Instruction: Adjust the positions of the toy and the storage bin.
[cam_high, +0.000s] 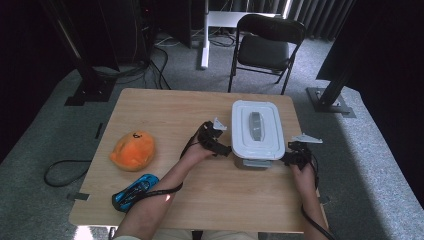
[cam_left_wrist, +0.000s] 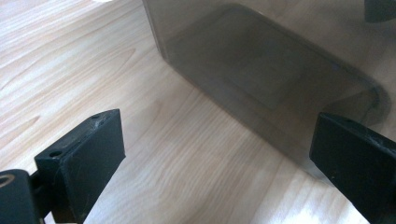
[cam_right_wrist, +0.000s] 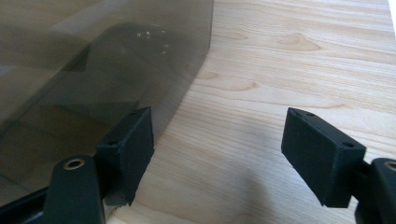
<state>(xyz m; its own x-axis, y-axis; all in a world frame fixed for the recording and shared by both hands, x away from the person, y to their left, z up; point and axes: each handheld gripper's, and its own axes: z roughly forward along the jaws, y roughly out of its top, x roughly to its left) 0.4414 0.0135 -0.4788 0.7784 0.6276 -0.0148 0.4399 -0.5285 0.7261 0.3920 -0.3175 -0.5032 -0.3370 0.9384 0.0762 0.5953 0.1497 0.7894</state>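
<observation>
A storage box with a white lid and a grey handle stands on the right half of the wooden table. Its smoky see-through body fills the top of the left gripper view and the left of the right gripper view. My left gripper is at the box's near left corner, open, with bare table between its jaws. My right gripper is at the near right corner, also open. One of its jaws lies close beside the box wall, and only table shows between the two.
An orange plush toy and a blue toy car lie at the table's left front. Beyond the table stand a black folding chair and dark stands. A cable loops on the carpet at the left.
</observation>
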